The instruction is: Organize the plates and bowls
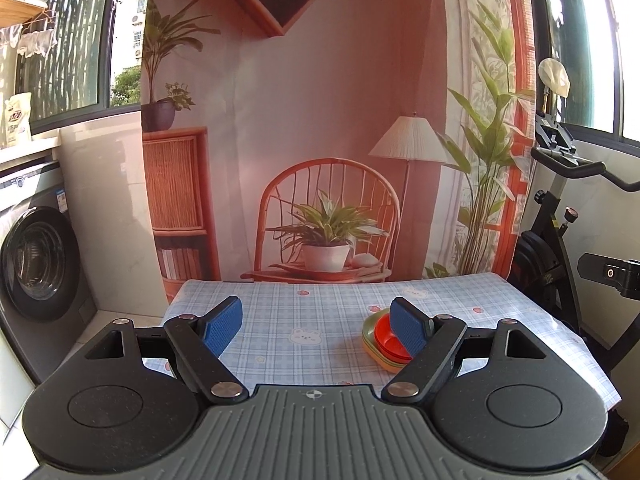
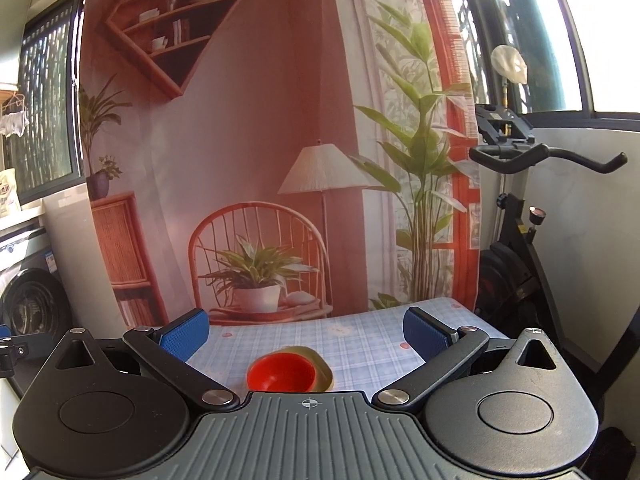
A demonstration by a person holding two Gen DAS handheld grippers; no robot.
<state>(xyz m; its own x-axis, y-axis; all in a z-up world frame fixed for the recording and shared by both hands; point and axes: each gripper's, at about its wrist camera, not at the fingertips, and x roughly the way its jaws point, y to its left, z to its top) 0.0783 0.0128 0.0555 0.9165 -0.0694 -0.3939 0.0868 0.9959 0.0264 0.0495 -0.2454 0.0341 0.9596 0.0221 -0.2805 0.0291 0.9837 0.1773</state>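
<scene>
A red bowl (image 1: 390, 338) rests on a stack of yellow-green plates (image 1: 374, 346) on the table with the blue checked cloth (image 1: 304, 320). In the left wrist view the stack lies right of centre, partly hidden behind the right blue pad (image 1: 408, 330). My left gripper (image 1: 316, 326) hangs above the table, open and empty. The right wrist view shows the red bowl (image 2: 280, 372) and plates (image 2: 322, 368) low in the middle, just ahead of the body. My right gripper (image 2: 306, 336) is open with nothing between its pads, raised above the stack.
A printed backdrop (image 1: 304, 140) hangs behind the table's far edge. A washing machine (image 1: 36, 264) stands to the left. An exercise bike (image 2: 516, 216) stands to the right of the table. The cloth (image 2: 360, 344) beyond the stack is bare.
</scene>
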